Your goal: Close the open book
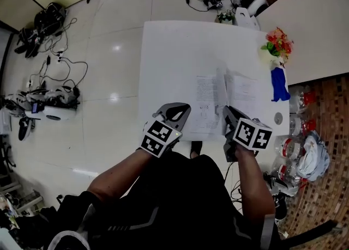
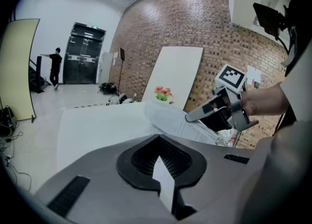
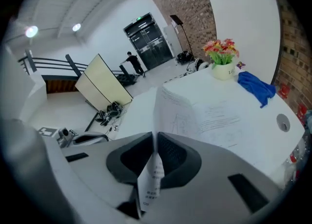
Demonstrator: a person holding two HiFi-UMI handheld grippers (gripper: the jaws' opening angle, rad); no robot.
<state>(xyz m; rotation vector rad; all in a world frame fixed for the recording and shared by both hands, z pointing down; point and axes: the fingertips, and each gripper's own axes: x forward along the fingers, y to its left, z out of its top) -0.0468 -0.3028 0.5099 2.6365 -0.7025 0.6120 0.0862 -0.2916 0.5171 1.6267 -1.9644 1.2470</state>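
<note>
An open book (image 1: pixel 240 93) of printed white pages lies on the white table (image 1: pixel 169 58), towards its near right. My right gripper (image 1: pixel 229 114) is shut on the near edge of one page (image 3: pixel 175 115), which stands lifted above the spread. In the right gripper view the sheet runs straight between the pads (image 3: pixel 168 152). My left gripper (image 1: pixel 177 111) hovers just left of the book, over bare table. Its jaws stand together, with only a thin white sliver between the pads (image 2: pixel 170 162); I cannot tell what that sliver is. The left gripper view shows the right gripper (image 2: pixel 209 113) over the book (image 2: pixel 170 120).
A pot of flowers (image 1: pixel 278 44) stands at the table's far right corner, with a blue cloth (image 1: pixel 279 85) and a small round disc (image 1: pixel 278 118) nearer along the right edge. Cables and gear (image 1: pixel 49 102) lie on the floor to the left, bottles (image 1: pixel 297 156) to the right.
</note>
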